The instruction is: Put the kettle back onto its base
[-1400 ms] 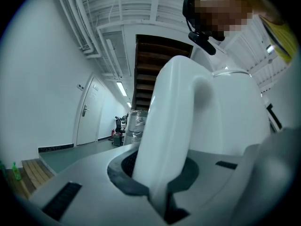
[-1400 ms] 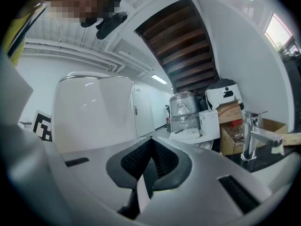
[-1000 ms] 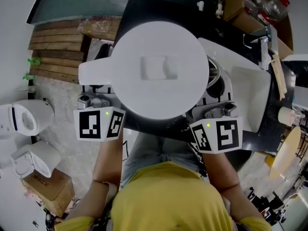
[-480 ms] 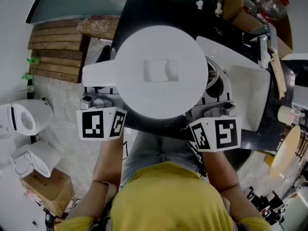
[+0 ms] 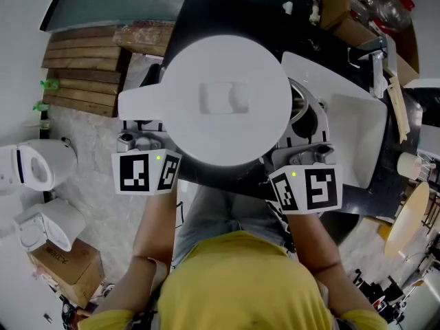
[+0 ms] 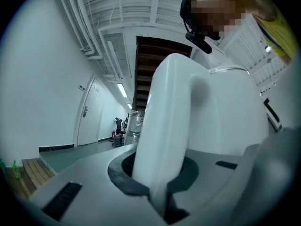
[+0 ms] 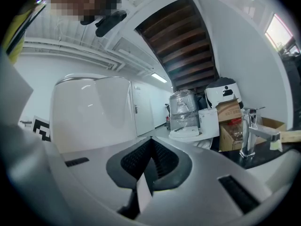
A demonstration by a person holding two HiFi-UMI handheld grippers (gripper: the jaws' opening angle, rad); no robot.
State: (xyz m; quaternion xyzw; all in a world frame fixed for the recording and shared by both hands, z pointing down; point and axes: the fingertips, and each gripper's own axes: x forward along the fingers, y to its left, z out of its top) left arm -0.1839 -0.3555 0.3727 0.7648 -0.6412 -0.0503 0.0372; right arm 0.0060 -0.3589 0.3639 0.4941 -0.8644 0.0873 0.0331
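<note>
A white kettle [image 5: 223, 98] with a flat round lid hangs high over the black counter [image 5: 199, 16], its handle [image 5: 137, 105] pointing left. My left gripper [image 5: 141, 130] is shut on that handle. In the left gripper view the white handle [image 6: 164, 140] stands upright between the jaws of the left gripper [image 6: 164, 197]. My right gripper [image 5: 304, 146] sits at the kettle's lower right, apart from it and shut on nothing. The right gripper view shows the right gripper [image 7: 143, 182] with the kettle's body [image 7: 89, 112] at its left. A round grey part [image 5: 302, 108], partly hidden under the kettle, may be the base.
A white sink [image 5: 354, 133] with a steel tap [image 5: 375, 64] lies right of the kettle. Boxes and bottles [image 5: 364, 5] crowd the back right corner. Wooden slats [image 5: 82, 71] and white appliances [image 5: 41, 170] lie on the floor at left.
The left gripper and the kettle's handle have edged slightly to the right in the head view. The right gripper has stayed where it was.
</note>
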